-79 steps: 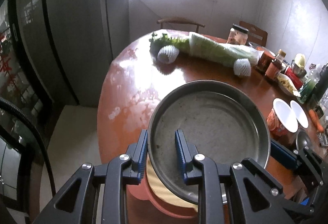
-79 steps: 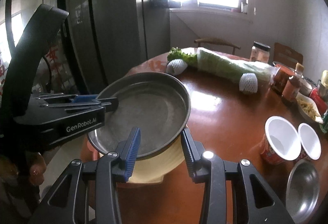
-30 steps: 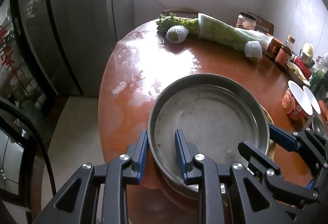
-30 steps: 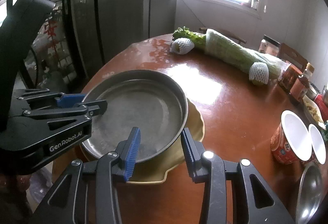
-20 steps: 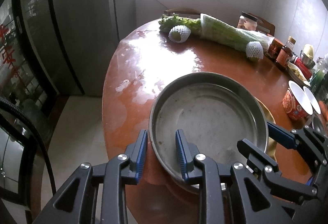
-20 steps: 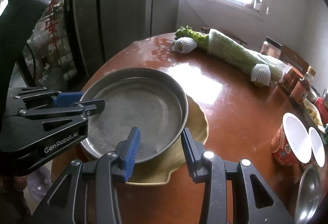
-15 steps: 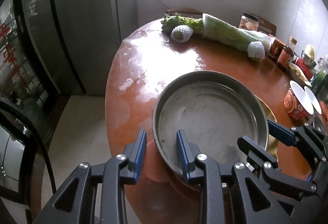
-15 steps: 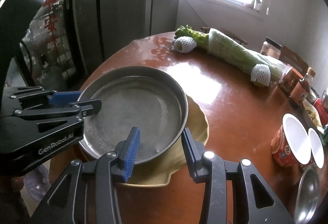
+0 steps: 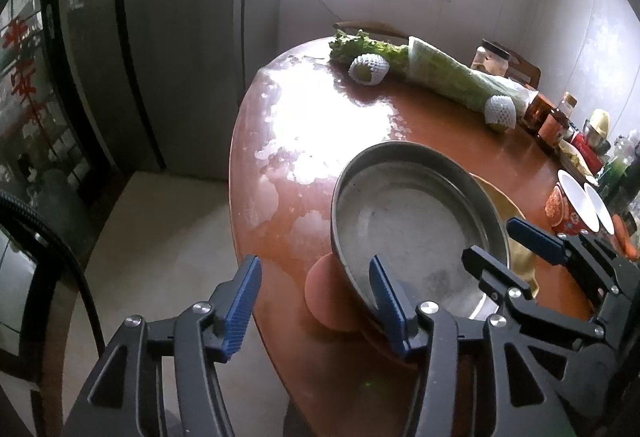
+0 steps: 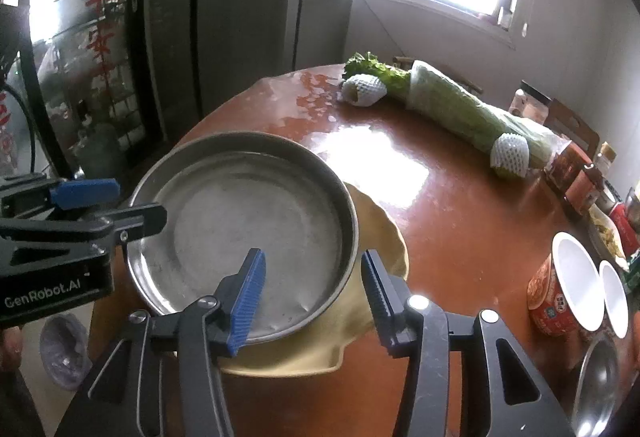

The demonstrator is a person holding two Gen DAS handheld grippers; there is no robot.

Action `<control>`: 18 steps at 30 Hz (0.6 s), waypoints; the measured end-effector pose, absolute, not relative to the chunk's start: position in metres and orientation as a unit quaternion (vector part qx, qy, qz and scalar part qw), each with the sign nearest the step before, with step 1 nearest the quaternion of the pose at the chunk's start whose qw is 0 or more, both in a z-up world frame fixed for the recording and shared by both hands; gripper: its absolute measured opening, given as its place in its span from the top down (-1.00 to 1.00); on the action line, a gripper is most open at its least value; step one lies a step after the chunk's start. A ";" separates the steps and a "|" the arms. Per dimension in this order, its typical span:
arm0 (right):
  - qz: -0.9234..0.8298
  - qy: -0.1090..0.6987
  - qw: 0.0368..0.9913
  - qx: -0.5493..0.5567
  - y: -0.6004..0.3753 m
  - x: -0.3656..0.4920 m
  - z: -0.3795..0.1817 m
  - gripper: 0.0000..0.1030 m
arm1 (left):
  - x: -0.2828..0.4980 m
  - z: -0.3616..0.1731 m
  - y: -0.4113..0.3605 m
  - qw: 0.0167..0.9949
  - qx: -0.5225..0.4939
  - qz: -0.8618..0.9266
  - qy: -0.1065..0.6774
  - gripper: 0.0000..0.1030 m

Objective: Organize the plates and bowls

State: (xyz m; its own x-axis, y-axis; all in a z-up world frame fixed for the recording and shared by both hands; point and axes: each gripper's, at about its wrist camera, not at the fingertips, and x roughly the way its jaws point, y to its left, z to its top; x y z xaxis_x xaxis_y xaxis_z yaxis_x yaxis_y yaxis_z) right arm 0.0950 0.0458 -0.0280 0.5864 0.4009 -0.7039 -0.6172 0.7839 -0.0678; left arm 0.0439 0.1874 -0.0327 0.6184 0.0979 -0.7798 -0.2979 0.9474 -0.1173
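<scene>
- Left wrist view: the left gripper [image 9: 316, 297] has its jaws apart, and they have just been opening. The rim of the metal pan [image 9: 416, 221] lies between them, but the pads do not press on it. The pan sits on a yellow plate [image 9: 516, 233] and on a pink dish [image 9: 328, 297] below it, near the front edge of the round surface [image 9: 400, 125].
- To do this release well, I think the left gripper should pull straight back along its own line, so the right-hand pad does not catch the rim and drag the pan off the stack, which is close to the edge of the surface.
- Compared with one second ago, the left jaws were clamped on the pan rim and now stand wide. The view has also shifted a little sideways, and the pink dish shows more.
- Right wrist view: the right gripper [image 10: 312, 289] also has its jaws apart around the near rim of the pan [image 10: 248, 221], with no pad touching it as far as I can see. They have just been opening a little. The yellow plate [image 10: 376, 233] shows under the pan on the right side.
- Here the right gripper should lift away only after the pan rests flat. The pan looks level and settled to me.
- Compared with one second ago, the pan and yellow plate lie in nearly the same place. The left gripper [image 10: 108, 201], at the left of this view, was gripping the rim then and is now free of it.
</scene>
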 end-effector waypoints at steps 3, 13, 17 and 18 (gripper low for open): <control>0.293 0.348 0.878 -0.148 0.043 0.095 -0.025 -0.07 | 0.041 -0.035 0.187 0.891 -0.127 0.105 0.423 -0.18; 0.291 0.343 0.881 -0.147 0.037 0.092 -0.022 -0.08 | 0.058 -0.052 0.180 0.877 -0.162 0.066 0.447 -0.20; 0.290 0.338 0.884 -0.145 0.034 0.091 -0.019 -0.08 | 0.063 -0.054 0.177 0.876 -0.166 0.062 0.449 -0.19; 0.289 0.338 0.884 -0.146 0.033 0.091 -0.019 -0.08 | 0.063 -0.053 0.177 0.875 -0.167 0.061 0.449 -0.19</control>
State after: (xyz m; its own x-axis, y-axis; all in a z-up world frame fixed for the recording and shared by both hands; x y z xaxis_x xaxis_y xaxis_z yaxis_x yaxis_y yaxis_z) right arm 0.0906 0.0335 -0.0193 0.6052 0.4122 -0.6811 -0.6089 0.7908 -0.0625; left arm 0.0632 0.1772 -0.0534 0.5885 -0.0428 -0.8074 -0.2575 0.9367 -0.2373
